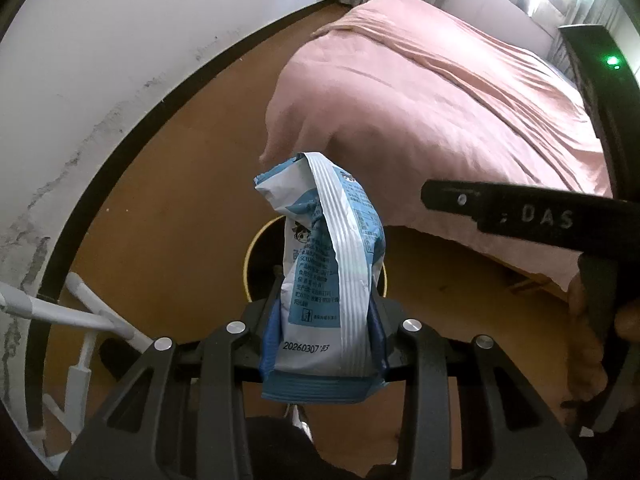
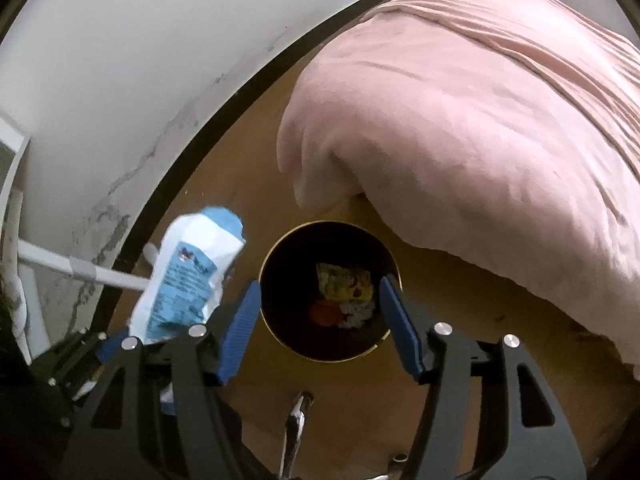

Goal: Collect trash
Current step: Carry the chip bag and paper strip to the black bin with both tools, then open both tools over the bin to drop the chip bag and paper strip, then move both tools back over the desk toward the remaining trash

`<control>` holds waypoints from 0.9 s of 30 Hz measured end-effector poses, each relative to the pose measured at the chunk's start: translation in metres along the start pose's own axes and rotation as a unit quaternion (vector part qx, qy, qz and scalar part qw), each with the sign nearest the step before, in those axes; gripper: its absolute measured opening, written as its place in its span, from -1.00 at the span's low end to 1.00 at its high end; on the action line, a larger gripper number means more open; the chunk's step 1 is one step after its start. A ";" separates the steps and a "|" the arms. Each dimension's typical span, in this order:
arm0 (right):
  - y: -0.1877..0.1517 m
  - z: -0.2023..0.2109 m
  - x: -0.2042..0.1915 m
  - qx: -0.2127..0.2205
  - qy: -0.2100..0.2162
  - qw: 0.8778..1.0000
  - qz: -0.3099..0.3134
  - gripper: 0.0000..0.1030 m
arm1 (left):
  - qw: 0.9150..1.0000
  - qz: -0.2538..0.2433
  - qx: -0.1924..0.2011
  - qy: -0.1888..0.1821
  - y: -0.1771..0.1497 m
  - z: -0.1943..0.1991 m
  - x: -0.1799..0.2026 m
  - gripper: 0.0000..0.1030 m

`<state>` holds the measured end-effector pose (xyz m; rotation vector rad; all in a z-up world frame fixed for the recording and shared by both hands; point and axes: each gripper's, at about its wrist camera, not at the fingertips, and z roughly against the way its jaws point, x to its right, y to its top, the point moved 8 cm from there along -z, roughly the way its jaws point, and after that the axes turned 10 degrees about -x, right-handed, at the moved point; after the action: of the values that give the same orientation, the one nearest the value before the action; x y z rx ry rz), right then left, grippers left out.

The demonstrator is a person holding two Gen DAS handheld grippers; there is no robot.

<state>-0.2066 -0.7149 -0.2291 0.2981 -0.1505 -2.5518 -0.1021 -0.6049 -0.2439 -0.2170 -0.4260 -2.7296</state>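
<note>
My left gripper (image 1: pixel 326 300) is shut on a blue-and-white snack packet (image 1: pixel 328 272), which stands up between the blue pads. Straight below it on the floor is a round black bin with a gold rim (image 1: pixel 256 248), mostly hidden by the packet. In the right wrist view my right gripper (image 2: pixel 320 284) hangs open over the bin (image 2: pixel 280 240), with nothing between its fingers. A yellow wrapper (image 2: pixel 344 280) and a red piece (image 2: pixel 322 312) lie inside the bin. The packet (image 2: pixel 188 276) shows to the left of the bin there.
A bed with a pink cover (image 2: pixel 480 140) overhangs the bin on the right. The white wall with black skirting (image 2: pixel 192 148) curves behind. A white rack (image 1: pixel 80 316) stands on the left. A person's hand (image 1: pixel 588 340) holds the right gripper. The floor is brown wood.
</note>
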 end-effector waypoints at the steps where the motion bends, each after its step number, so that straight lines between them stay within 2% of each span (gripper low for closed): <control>1: 0.001 0.002 0.003 0.005 -0.001 1.000 -0.007 0.20 | 1.000 -0.001 -0.001 -0.002 0.001 -0.001 0.002 -0.30; 4: 0.004 0.011 0.012 0.022 0.000 0.999 -0.031 0.20 | 1.000 -0.010 0.000 -0.005 0.007 -0.003 0.008 -0.27; 6: 0.006 0.018 0.018 0.034 0.003 0.998 -0.045 0.20 | 1.000 -0.014 -0.002 -0.010 0.013 -0.004 0.011 -0.05; 7: 0.007 0.021 0.021 0.041 0.005 0.998 -0.051 0.21 | 1.000 -0.015 0.001 -0.012 0.017 -0.002 0.013 0.16; 8: 0.007 0.023 0.022 0.044 0.005 0.998 -0.054 0.22 | 1.000 -0.016 0.004 -0.011 0.018 -0.001 0.014 0.22; 15: 0.009 0.025 0.018 0.047 0.005 0.998 -0.044 0.23 | 0.999 -0.031 0.016 -0.008 0.013 0.024 0.022 0.23; 16: 0.008 0.026 0.019 0.049 0.003 0.998 -0.040 0.23 | 0.999 -0.033 0.019 -0.007 0.011 0.030 0.023 0.29; 17: 0.006 0.027 0.017 0.052 0.001 0.998 -0.037 0.23 | 0.999 -0.035 0.025 -0.006 0.008 0.039 0.024 0.38; 21: 0.005 0.051 0.000 0.084 -0.005 0.996 -0.013 0.23 | 0.997 -0.037 0.064 0.002 -0.006 0.091 0.023 0.43; 22: 0.006 0.058 -0.005 0.093 -0.006 0.996 -0.006 0.25 | 0.997 -0.035 0.074 0.005 -0.011 0.106 0.020 0.50; 25: -0.001 0.083 -0.038 0.120 -0.002 0.992 0.032 0.35 | 0.992 -0.029 0.118 0.019 -0.033 0.166 0.007 0.65; 27: -0.009 0.098 -0.068 0.132 0.006 0.989 0.064 0.36 | 0.985 -0.006 0.167 0.040 -0.056 0.218 -0.016 0.77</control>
<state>-0.1790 -0.6659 -0.1235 0.3920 -0.4900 -2.4011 -0.0888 -0.4801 -0.0568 -0.0150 -0.8502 -2.6150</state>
